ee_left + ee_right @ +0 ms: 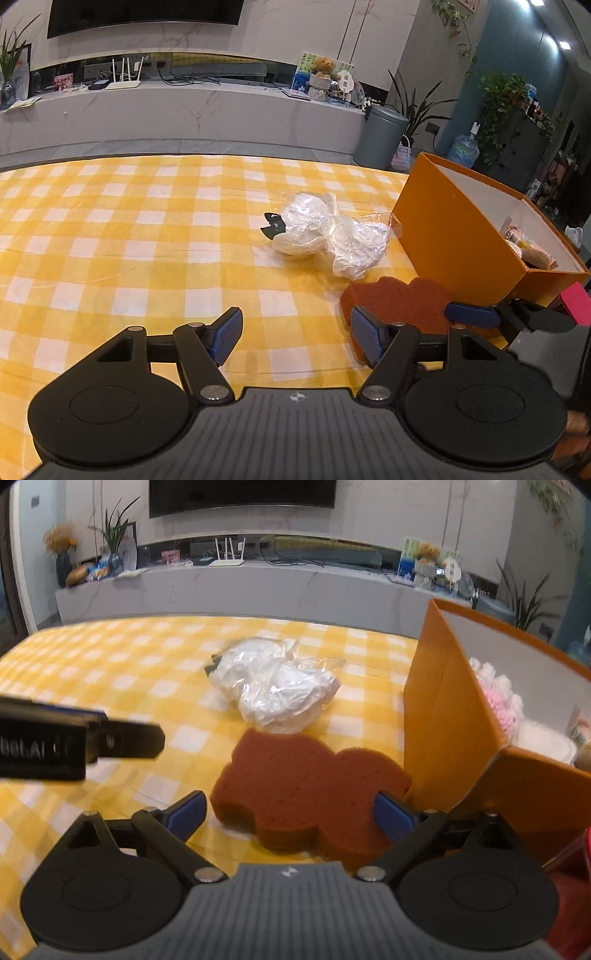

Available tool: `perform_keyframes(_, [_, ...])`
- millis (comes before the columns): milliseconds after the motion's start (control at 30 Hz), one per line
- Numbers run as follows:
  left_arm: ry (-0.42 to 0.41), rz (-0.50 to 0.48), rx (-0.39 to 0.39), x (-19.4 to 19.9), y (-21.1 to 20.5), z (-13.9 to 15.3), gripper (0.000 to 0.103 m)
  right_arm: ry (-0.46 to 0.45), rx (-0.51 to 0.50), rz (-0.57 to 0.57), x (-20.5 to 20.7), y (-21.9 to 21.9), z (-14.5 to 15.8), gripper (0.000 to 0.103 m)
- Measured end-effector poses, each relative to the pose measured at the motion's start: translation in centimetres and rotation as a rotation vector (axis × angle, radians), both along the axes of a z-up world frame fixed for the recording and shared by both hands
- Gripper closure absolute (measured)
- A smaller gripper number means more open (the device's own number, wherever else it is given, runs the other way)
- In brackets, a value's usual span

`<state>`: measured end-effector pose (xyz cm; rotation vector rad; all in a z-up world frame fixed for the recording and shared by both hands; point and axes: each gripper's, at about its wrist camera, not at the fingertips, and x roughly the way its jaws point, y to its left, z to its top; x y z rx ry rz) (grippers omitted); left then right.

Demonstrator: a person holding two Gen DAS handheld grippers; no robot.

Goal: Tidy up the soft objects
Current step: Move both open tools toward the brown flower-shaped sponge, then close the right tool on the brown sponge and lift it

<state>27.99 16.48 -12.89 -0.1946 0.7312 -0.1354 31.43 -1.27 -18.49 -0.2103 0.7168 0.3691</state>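
A brown, bear-shaped sponge (pixel 306 786) lies flat on the yellow checked tablecloth (pixel 110 657), right beside the orange box (pixel 436 720). My right gripper (pixel 290 814) is open and straddles the sponge's near edge, one blue pad on each side; the left pad stands just clear of it. In the left wrist view the sponge (pixel 399 299) sits just right of my left gripper (pixel 295 334), which is open with only cloth between its fingers. Farther back lie white soft toys wrapped in clear plastic (pixel 321 232).
The orange box (pixel 454 236) stands open at the right, with a pink knitted item (pixel 498 698) and other soft things inside. A grey bin (pixel 380 136) and a low marble bench stand beyond the table. A pink-red object (pixel 576 302) is at the right edge.
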Motion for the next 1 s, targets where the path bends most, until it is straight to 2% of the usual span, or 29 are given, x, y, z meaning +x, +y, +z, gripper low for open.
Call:
perform_keyframes(100, [0.013, 0.002, -0.004, 0.1, 0.0, -0.1, 0.024, -0.023, -0.015, -0.003, -0.3, 0.2, -0.6, 0.006])
perform_keyframes(133, [0.016, 0.001, -0.002, 0.2, 0.0, -0.2, 0.024, -0.028, -0.005, -0.011, -0.3, 0.0, -0.6, 0.009])
perform_keyframes(200, [0.020, -0.003, 0.004, 0.2, -0.1, -0.3, 0.024, -0.041, 0.007, -0.030, -0.4, -0.2, -0.6, 0.017])
perform_keyframes(267, [0.021, -0.007, 0.007, 0.2, -0.3, -0.4, 0.024, -0.064, -0.035, -0.027, -0.7, 0.0, -0.5, 0.039])
perform_keyframes(400, [0.015, -0.014, 0.010, 0.1, -0.5, -0.3, 0.024, -0.075, -0.060, 0.014, -0.9, -0.2, -0.2, 0.046])
perform_keyframes(467, [0.012, -0.018, 0.011, 0.0, -0.5, -0.3, 0.024, -0.075, -0.064, 0.030, -1.2, -0.1, 0.1, 0.058])
perform_keyframes(533, [0.010, -0.025, 0.012, -0.1, -0.6, -0.2, 0.024, -0.063, -0.062, 0.034, -1.7, 0.2, 0.6, 0.061])
perform_keyframes(633, [0.009, -0.038, 0.017, -0.2, -0.8, 0.0, 0.024, -0.008, 0.007, 0.049, -2.5, 0.4, 1.2, 0.061])
perform_keyframes(733, [0.021, -0.052, 0.005, -0.5, -0.8, 0.0, 0.024, -0.002, 0.035, 0.074, -3.2, 0.5, 1.6, 0.058])
perform_keyframes(800, [0.033, -0.060, -0.006, -0.7, -0.8, -0.1, 0.024, 0.016, 0.059, 0.061, -3.3, -0.1, 1.7, 0.047])
perform_keyframes(833, [0.039, -0.066, -0.011, -0.7, -0.9, -0.2, 0.024, 0.014, 0.065, 0.040, -3.4, -0.6, 1.8, 0.041])
perform_keyframes(1000, [0.067, -0.125, -0.087, -0.6, -1.3, -0.5, 0.031, 0.027, 0.028, -0.014, -3.3, -2.6, 0.9, 0.041])
